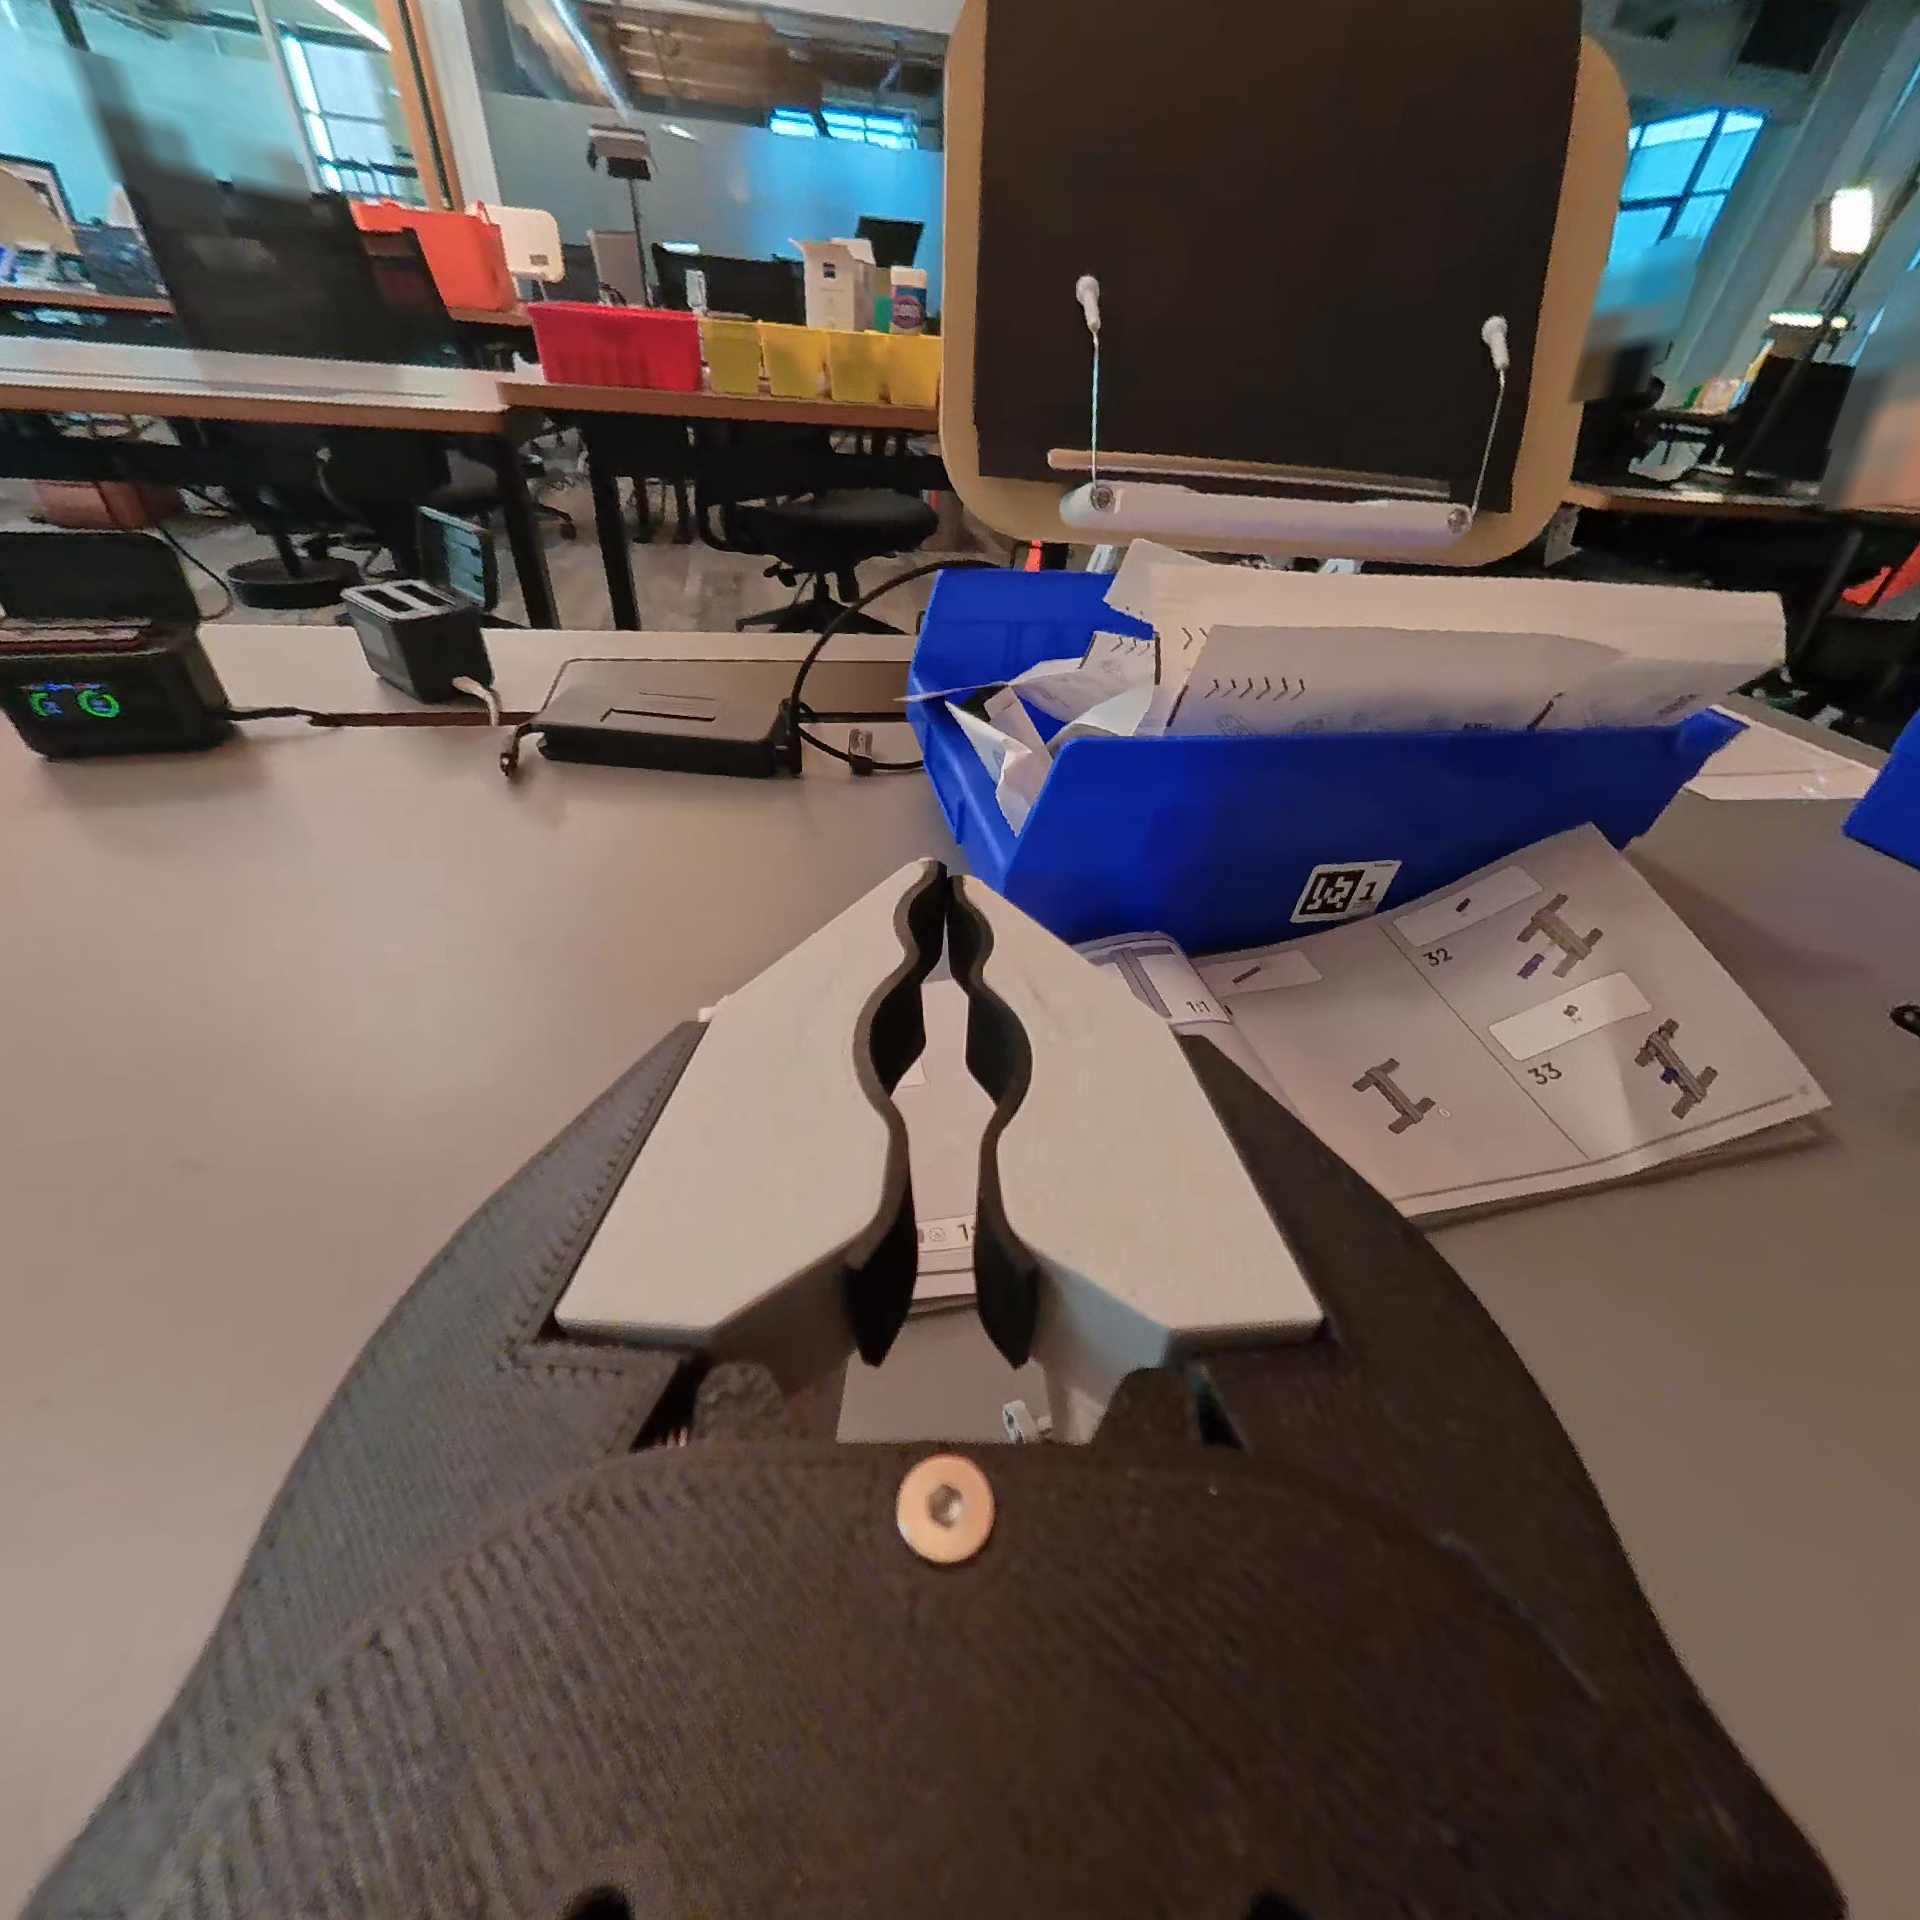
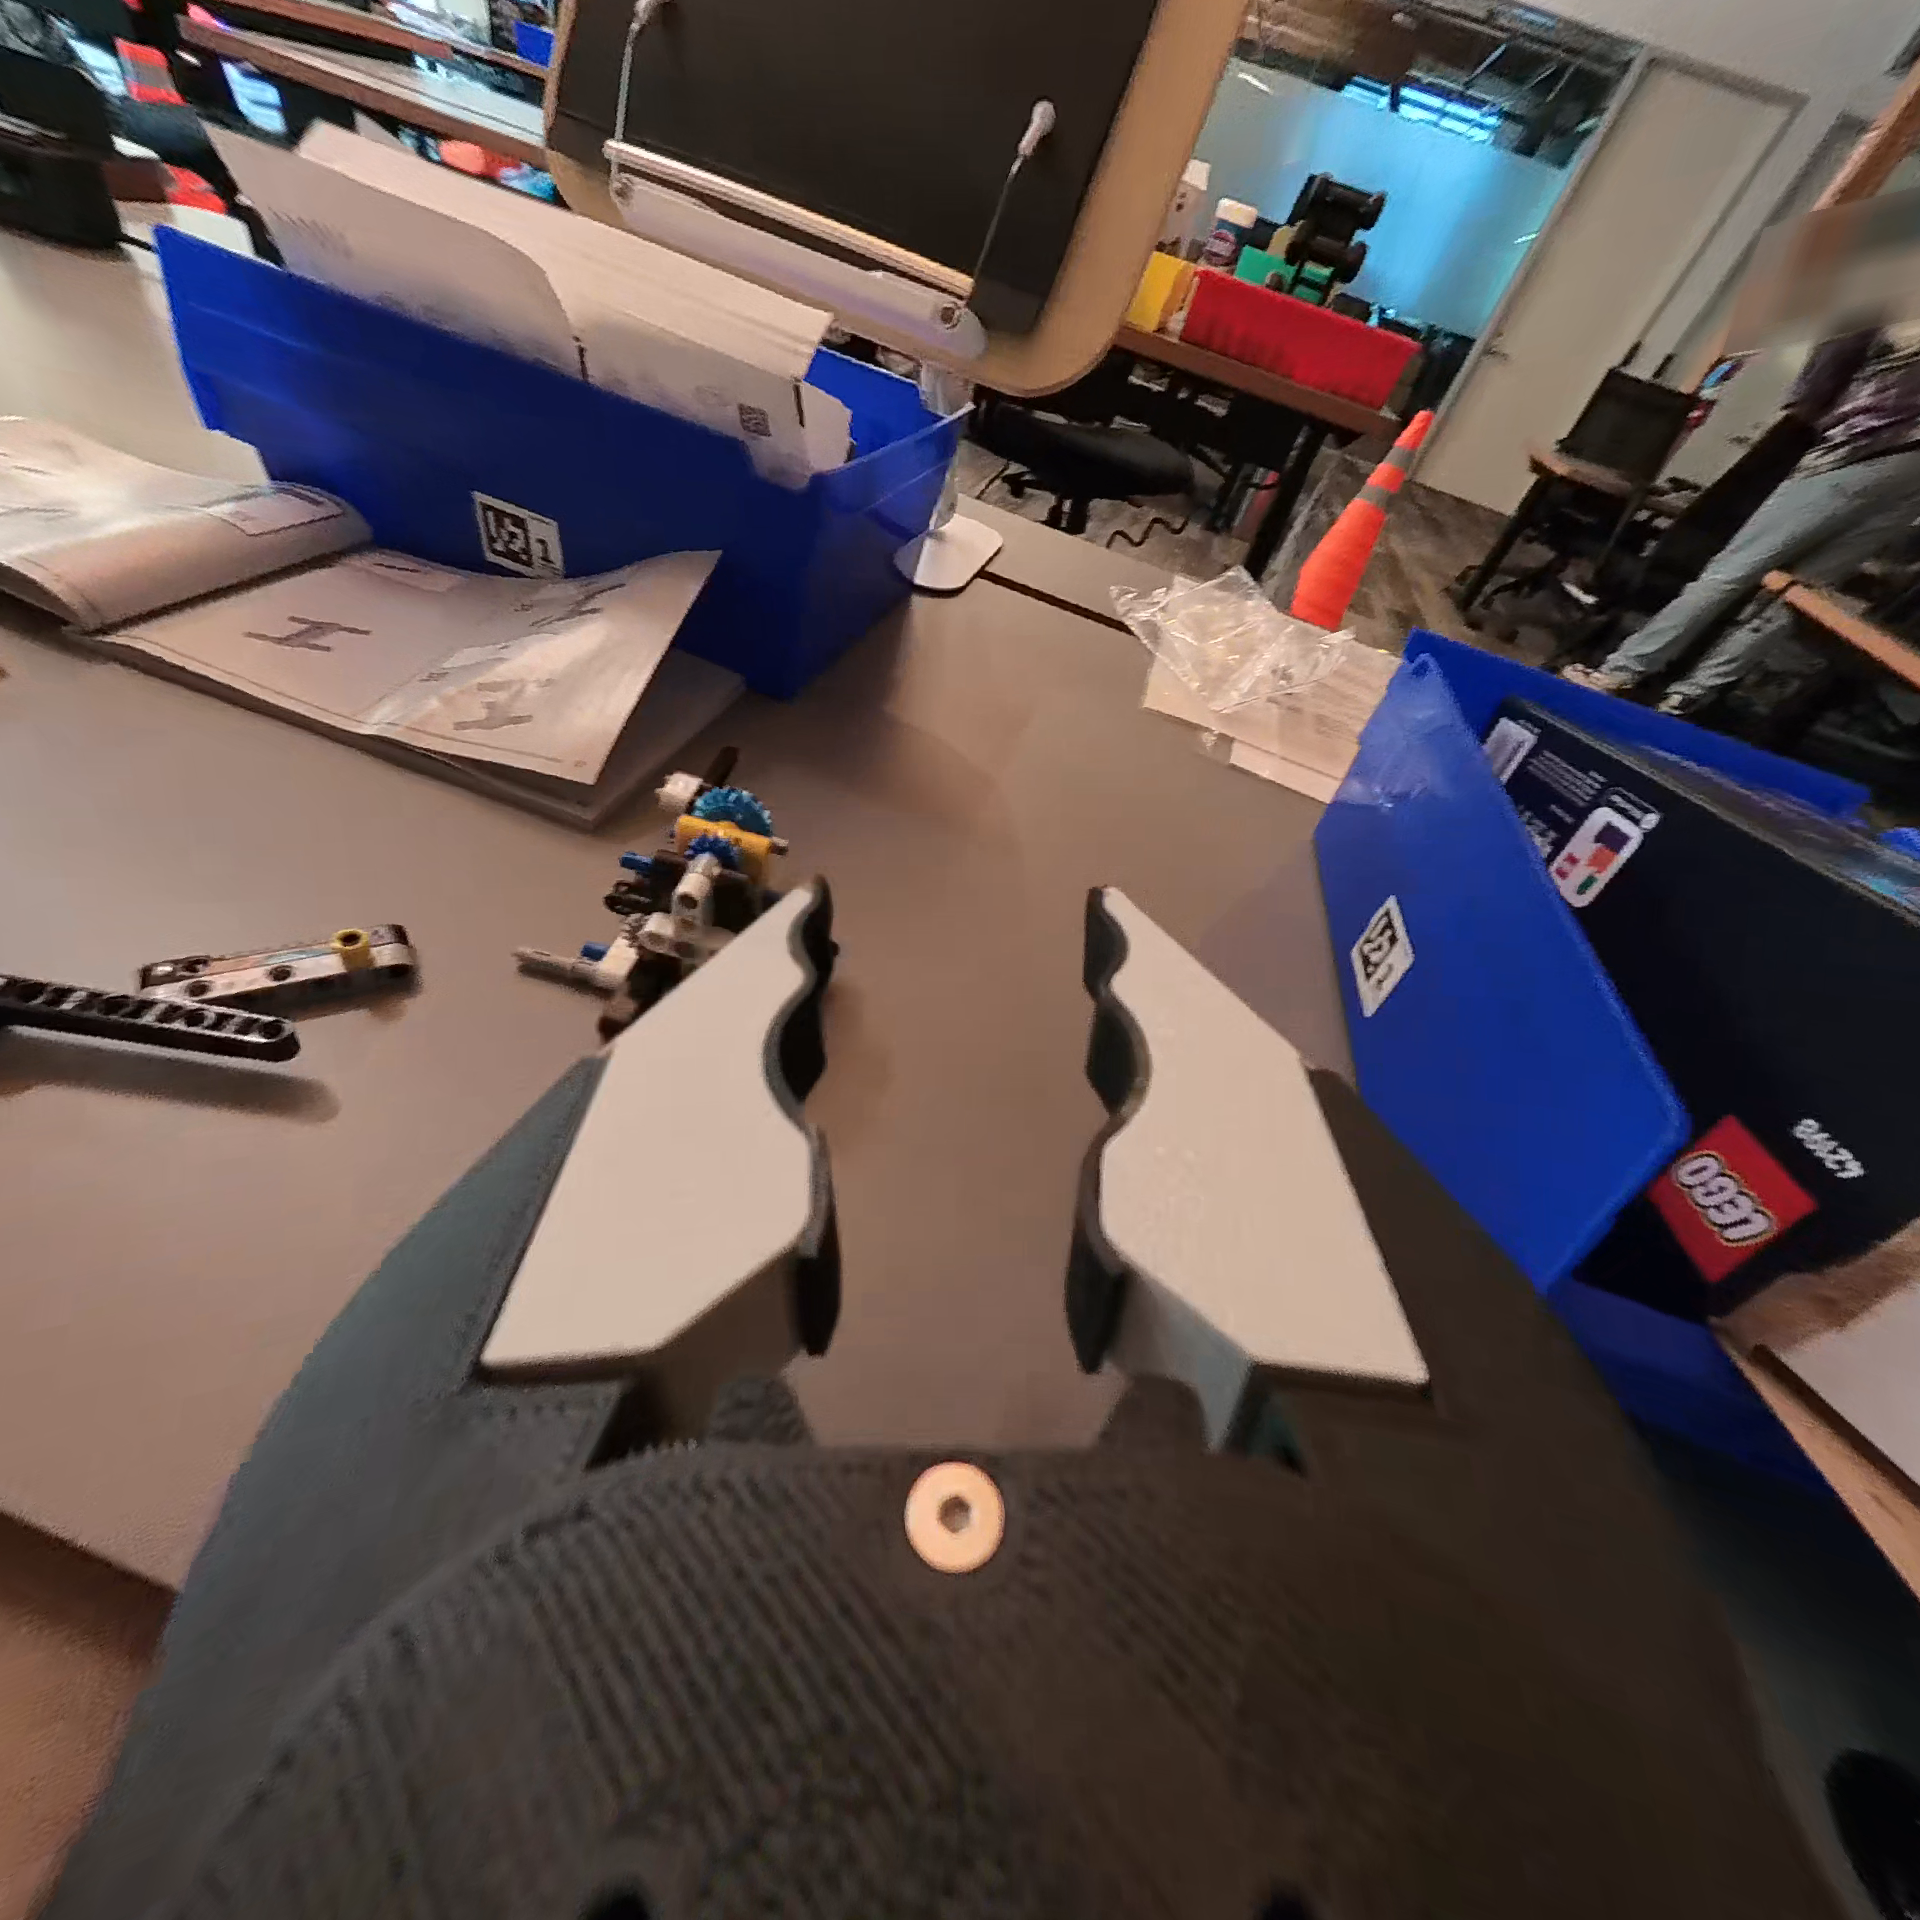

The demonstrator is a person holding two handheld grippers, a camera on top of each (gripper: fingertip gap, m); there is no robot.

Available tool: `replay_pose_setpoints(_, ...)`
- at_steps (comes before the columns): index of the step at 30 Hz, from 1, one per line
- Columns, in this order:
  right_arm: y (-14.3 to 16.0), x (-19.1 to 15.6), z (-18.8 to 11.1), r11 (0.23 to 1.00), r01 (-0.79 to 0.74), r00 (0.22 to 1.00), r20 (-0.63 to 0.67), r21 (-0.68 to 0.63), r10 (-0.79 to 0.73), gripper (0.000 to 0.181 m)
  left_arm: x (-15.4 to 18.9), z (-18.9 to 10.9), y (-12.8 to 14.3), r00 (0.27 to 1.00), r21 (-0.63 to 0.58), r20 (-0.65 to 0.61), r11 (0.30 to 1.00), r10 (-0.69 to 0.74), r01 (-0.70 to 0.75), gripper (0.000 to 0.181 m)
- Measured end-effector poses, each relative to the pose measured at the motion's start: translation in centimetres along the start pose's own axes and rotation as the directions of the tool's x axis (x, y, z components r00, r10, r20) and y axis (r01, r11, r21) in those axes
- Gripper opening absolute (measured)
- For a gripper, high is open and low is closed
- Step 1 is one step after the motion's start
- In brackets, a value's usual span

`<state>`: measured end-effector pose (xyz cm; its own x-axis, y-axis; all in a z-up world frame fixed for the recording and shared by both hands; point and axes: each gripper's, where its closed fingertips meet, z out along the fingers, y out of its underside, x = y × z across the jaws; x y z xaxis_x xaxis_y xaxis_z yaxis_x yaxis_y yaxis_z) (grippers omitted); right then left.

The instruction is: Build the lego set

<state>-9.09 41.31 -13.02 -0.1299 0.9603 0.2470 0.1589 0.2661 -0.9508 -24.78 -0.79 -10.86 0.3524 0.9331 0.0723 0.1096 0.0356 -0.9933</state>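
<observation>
A small lego assembly with blue gears, a yellow block and white and black pieces lies on the grey table, just left of my right gripper's left fingertip. My right gripper is open and empty above the table. Two loose black beams lie at the left: a long one and a shorter one with a yellow pin. The open instruction booklet lies in front of a blue bin. My left gripper is shut and empty, over the booklet's left edge.
A blue bin with paper and boxes stands behind the booklet. A second blue bin at the right holds the black lego box. A clear plastic bag, a book stand, and chargers and cables sit at the back. My right fingertips sit around 45 centimetres from my left ones.
</observation>
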Motion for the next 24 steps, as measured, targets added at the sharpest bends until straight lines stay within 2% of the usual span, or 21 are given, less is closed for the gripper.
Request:
replay_pose_setpoints(4, 1.0, 1.4, 0.6, 0.999, -0.031, 0.996, -0.085, -0.019, 0.029, 0.026, 0.4, 0.2, 0.5, 0.999, -0.028, -0.023, 0.999, -0.022, 0.021, 0.000)
replay_pose_setpoints(8, 0.6, 2.4, 0.4, 0.993, -0.117, 0.984, -0.132, 0.017, 0.118, 0.012, 1.1, 0.3, 0.7, 0.997, -0.040, -0.047, 0.998, -0.054, 0.052, 0.000)
replay_pose_setpoints(11, -0.6, 1.2, 0.8, 0.973, -0.220, 0.973, -0.057, 0.063, 0.224, 0.012, 1.9, 0.7, 1.3, 0.997, -0.073, -0.071, 0.997, -0.044, 0.038, 0.000)
replay_pose_setpoints(14, -1.9, -0.6, 0.8, 0.969, -0.229, 0.973, 0.037, 0.090, 0.227, 0.016, 2.7, 0.4, 1.3, 0.995, -0.075, -0.094, 0.997, -0.037, 0.030, 0.000)
replay_pose_setpoints(19, -1.4, -2.1, 0.3, 0.981, -0.183, 0.976, 0.136, 0.066, 0.173, 0.016, 4.6, -1.0, 0.0, 0.990, -0.030, -0.134, 0.999, -0.037, 0.033, 0.000)
replay_pose_setpoints(24, -0.8, -1.7, 0.3, 0.952, -0.304, 0.931, 0.222, 0.041, 0.288, 0.013, 7.3, -3.2, 1.1, 0.978, -0.042, -0.208, 0.999, 0.023, -0.032, 0.000)
